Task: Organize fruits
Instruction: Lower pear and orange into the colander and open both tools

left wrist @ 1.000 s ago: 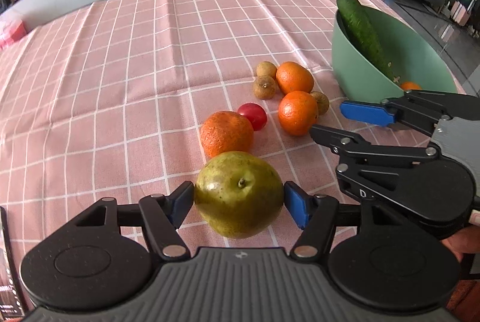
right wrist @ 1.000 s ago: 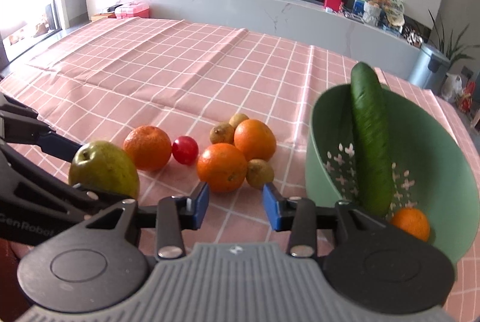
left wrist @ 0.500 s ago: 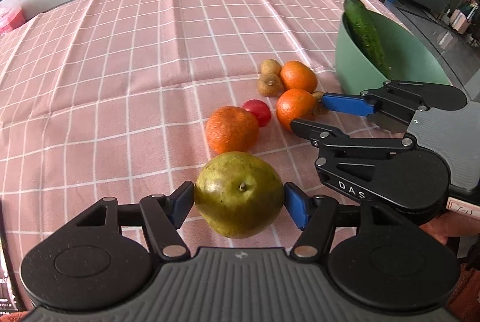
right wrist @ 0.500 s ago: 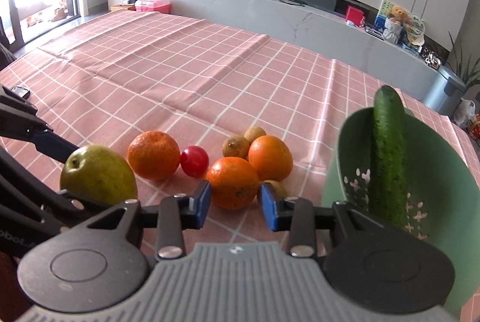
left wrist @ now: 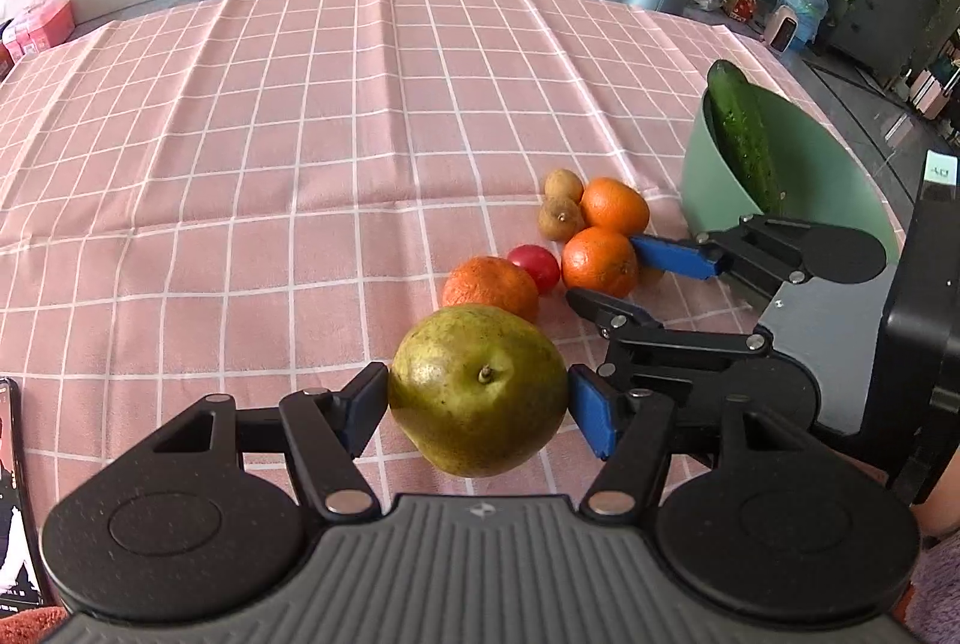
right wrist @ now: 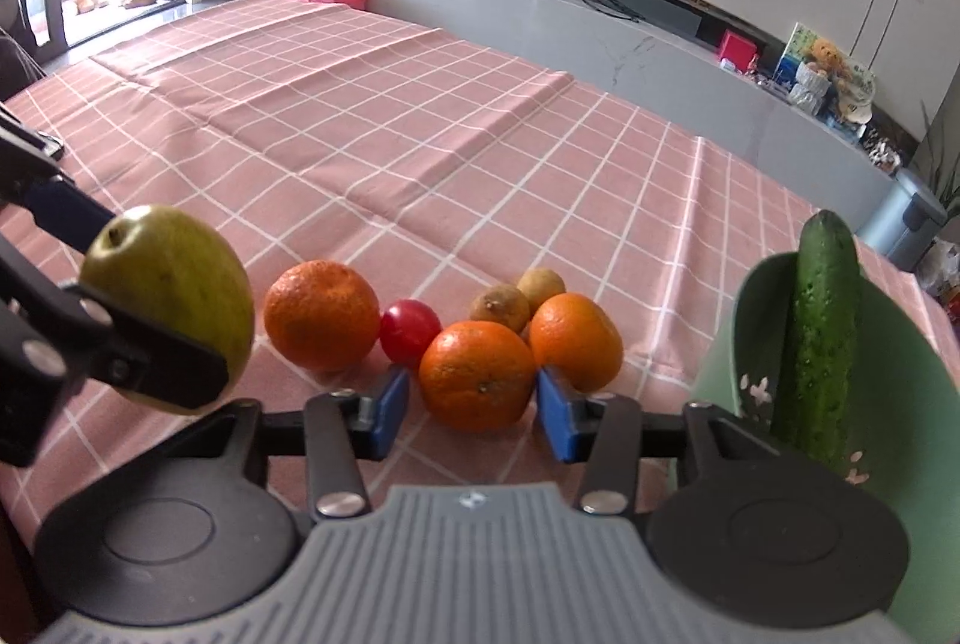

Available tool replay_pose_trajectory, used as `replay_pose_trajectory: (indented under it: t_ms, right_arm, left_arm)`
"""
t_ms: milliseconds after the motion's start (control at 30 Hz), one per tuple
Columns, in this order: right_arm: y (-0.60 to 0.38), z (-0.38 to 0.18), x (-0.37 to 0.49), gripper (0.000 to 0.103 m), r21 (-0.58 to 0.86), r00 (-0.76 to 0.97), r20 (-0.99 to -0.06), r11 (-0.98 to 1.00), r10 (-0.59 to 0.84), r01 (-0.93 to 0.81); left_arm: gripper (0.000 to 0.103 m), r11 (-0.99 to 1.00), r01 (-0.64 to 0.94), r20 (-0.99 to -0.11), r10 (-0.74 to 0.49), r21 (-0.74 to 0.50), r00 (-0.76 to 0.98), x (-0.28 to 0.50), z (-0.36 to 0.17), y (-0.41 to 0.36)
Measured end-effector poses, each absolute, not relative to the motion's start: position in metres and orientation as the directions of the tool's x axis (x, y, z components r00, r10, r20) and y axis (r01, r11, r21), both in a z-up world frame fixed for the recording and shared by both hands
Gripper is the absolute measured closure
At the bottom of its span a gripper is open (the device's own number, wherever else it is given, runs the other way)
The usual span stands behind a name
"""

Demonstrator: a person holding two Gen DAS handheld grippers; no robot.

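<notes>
While the left gripper [left wrist: 477,401] pinches the green-yellow pear [left wrist: 478,389] aloft, the right gripper [right wrist: 474,411], fingers spread and not yet touching, frames the nearest round orange [right wrist: 477,374] on the bench, dead ahead.

No brand or label is reading clearly on any fruit or gripper. A small green tag [left wrist: 938,173] is showing characters, too blurred to read.

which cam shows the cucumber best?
Right wrist view. The cucumber stands large and close there, leaning upright in the green bowl, most of its length in sight. In the left wrist view it is small, far off at the right, its lower end behind the right tongs.
</notes>
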State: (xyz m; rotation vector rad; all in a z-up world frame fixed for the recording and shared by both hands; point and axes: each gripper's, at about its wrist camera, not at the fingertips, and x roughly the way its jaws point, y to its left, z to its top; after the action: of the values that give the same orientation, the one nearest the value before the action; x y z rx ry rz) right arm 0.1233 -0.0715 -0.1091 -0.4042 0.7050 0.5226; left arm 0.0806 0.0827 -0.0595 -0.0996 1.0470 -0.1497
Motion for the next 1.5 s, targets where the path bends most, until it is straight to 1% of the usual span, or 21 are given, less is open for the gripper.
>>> replay_pose_trajectory:
  t_ms: [233,567,700,900,1167,1333,1433,1500]
  right_arm:
    - [-0.083,-0.09,0.107,0.065,-0.147,0.651,-0.681,0.808,0.335,-0.57]
    - [-0.124,-0.039,0.066,0.066,-0.138,0.687,-0.635,0.823,0.353,-0.551]
    - [-0.148,-0.022,0.061,0.066,-0.138,0.704,-0.627,0.841,0.334,-0.522]
    - [-0.183,-0.008,0.065,0.066,-0.189,0.734,-0.628,0.864,0.258,-0.466]
    - [-0.226,-0.004,0.091,0.066,-0.191,0.727,-0.664,0.901,0.174,-0.389]
    - [-0.243,-0.013,0.115,0.066,-0.161,0.701,-0.694,0.915,0.162,-0.371]
    - [-0.248,-0.021,0.13,0.066,-0.139,0.676,-0.717,0.915,0.171,-0.378]
    - [-0.249,-0.028,0.137,0.066,-0.149,0.666,-0.727,0.909,0.166,-0.389]
  left_arm:
    - [0.028,0.986,0.078,-0.835,-0.167,-0.148,0.525,0.079,-0.043,0.075]
    - [0.028,0.978,0.135,-0.801,-0.206,-0.157,0.562,0.079,-0.014,0.042]
    - [0.028,0.97,0.182,-0.781,-0.238,-0.161,0.577,0.084,0.0,0.021]
    - [0.028,0.943,0.271,-0.763,-0.319,-0.195,0.562,0.101,0.013,-0.016]
    - [0.028,0.918,0.354,-0.788,-0.35,-0.179,0.507,0.129,0.004,-0.066]
    - [0.028,0.896,0.396,-0.816,-0.377,-0.201,0.438,0.146,-0.012,-0.082]
    - [0.028,0.896,0.394,-0.837,-0.371,-0.208,0.403,0.155,-0.022,-0.087]
    - [0.028,0.897,0.394,-0.847,-0.361,-0.201,0.39,0.161,-0.028,-0.09]
